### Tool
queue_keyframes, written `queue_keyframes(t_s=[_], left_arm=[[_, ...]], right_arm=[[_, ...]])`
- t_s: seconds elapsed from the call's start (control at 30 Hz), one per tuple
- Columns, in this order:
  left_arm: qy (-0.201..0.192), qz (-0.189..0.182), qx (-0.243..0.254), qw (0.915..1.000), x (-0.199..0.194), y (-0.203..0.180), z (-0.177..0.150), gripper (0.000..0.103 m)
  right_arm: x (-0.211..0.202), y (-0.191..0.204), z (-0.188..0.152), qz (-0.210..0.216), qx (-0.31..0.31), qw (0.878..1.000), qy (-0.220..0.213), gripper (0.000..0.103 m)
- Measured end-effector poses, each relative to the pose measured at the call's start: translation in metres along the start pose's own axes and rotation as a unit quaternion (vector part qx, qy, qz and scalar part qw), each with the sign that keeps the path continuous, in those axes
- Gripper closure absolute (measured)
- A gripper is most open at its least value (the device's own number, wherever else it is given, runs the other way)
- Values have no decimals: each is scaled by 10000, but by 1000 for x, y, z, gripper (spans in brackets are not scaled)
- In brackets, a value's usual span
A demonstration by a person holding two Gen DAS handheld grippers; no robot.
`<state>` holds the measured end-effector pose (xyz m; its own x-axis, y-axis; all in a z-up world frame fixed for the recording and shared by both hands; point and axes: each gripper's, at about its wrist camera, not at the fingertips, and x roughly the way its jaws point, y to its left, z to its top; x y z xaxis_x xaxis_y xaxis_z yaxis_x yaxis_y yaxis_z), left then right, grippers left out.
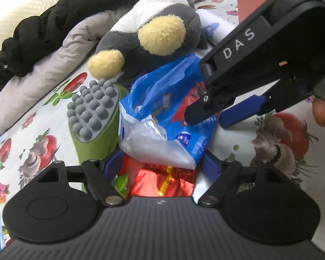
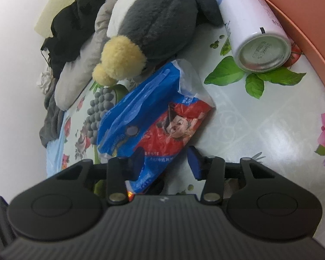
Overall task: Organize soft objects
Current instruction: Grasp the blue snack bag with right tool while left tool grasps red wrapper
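A blue plastic bag (image 1: 162,99) with a red cartoon print (image 2: 173,127) lies on the flowered tablecloth (image 2: 260,130). My left gripper (image 1: 162,165) stands open, its blue fingers on either side of the bag's near end and of a red foil packet (image 1: 160,182) under it. My right gripper (image 2: 165,162) comes in from the upper right of the left wrist view (image 1: 216,112). It is open around the bag's red end: one finger (image 2: 136,162) lies against the plastic, the other stands clear. A grey and white plush penguin (image 1: 158,32) with yellow feet lies just behind the bag.
A green massager with grey knobs (image 1: 93,108) lies left of the bag. Behind it are a grey pillow (image 1: 43,69) and black clothing (image 1: 65,17). A white spray can (image 2: 255,28) lies on its side beside a salmon bin (image 2: 303,32) at the right.
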<state>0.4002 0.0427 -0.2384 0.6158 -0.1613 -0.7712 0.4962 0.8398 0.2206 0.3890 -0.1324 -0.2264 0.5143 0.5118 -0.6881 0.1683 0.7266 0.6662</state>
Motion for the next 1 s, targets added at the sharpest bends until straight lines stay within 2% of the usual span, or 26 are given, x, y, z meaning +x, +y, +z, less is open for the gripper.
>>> queue_keyframes(t_s=[0.03,0.13,0.23,0.47,0.63,0.83,1.0], left_arm=[[-2,-51,-43,10000,1,1,0,24],[8,-241,-225,9995,2,4,2,34],[22,-237,-307,9992,-1,2,2,41],[121,-106,-759,9970,-7,-5,-1,42],[152,-81,-1299,9914,-23,-14,-11,42],[183,-93,-1671,9857,-52,-29,-27,44],[204,-113,-1915,9812,-80,-48,-45,52]], right_arm=[[1,-1,0,29,46,10000,7,57],[5,-4,0,169,261,9995,99,68],[7,-6,-1,175,366,9991,120,74],[2,0,-2,162,232,9996,47,89],[-5,9,-6,195,77,9998,53,95],[-24,22,-16,163,-288,9995,10,96],[-38,27,-29,83,-408,9991,38,96]])
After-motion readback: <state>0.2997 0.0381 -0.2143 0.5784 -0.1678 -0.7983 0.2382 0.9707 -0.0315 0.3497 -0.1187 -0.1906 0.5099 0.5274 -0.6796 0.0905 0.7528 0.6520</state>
